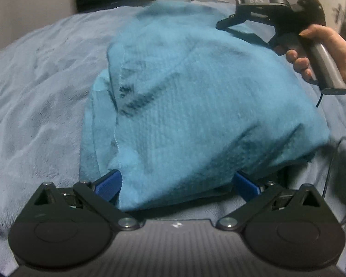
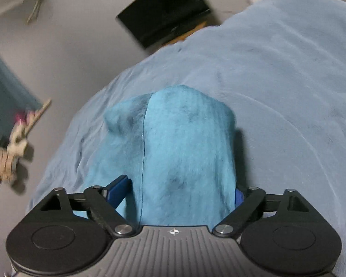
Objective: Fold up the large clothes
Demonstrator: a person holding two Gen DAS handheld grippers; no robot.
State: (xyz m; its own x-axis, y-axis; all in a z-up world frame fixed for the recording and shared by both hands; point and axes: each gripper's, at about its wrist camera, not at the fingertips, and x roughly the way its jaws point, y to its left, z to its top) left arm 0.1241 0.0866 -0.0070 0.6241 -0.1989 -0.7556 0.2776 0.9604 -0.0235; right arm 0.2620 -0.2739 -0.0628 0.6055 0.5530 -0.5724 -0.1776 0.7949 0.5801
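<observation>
A large teal fleece garment (image 1: pixel 196 106) is lifted over the bed. In the left wrist view it drapes over my left gripper (image 1: pixel 176 184), hiding the fingertips; only the blue finger bases show, set wide apart. My right gripper (image 1: pixel 226 24) appears at upper right in a hand, its fingers closed on the garment's far edge. In the right wrist view the garment (image 2: pixel 184 157) hangs over my right gripper (image 2: pixel 182 191) and covers the fingertips.
The bed is covered by a light blue blanket (image 1: pixel 39 87) that fills both views. A dark screen (image 2: pixel 166 18) stands against the grey wall beyond the bed. A cable (image 1: pixel 329 173) trails at the right. A toy on a stick (image 2: pixel 9 152) lies on the floor at left.
</observation>
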